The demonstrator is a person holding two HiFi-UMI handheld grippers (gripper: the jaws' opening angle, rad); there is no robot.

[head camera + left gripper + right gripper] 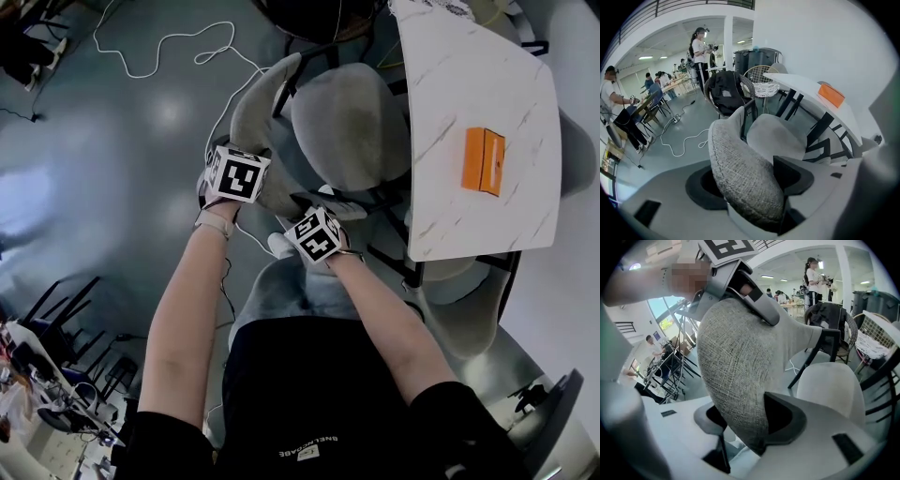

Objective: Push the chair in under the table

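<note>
arms: yr two bare forearms (187, 309) run out ahead of you, one gripper in each hand, close together.
L gripper (236, 176): clamped on the top rim of the backrest (740, 164). The thick grey fabric fills the gap and both pads (793, 176) press on it, so the jaws sit roughly mid-width.
R gripper (317, 236): same deal, closed on the backrest but on the end nearest you. Pad (785, 420) is dug into the weave. From its view the L gripper shows higher up on the same rim.
chair (352, 122): grey upholstered, curved back, dark legs, upright on the floor (141, 141). Back is toward you, seat toward the table.
where it is: the seat's far edge is right at the edge of the table (469, 84), maybe just tucked under, can't tell for sure. Most of the seat + the whole backrest are out in the open.
table: white marble-look top on dark legs, to the right in the head view.
box (484, 161): orange, lying flat on the tabletop, well apart from the chair.
2nd chair (464, 314): also grey, by the table corner nearest you, partly under the top.
cable (169, 47): white, snaking loose over the floor to the left of the chair.
far bg: dark chair (724, 93) w/ sth black draped on it just past yr chair, then ppl (699, 49) standing + sitting at desks way back.
</note>
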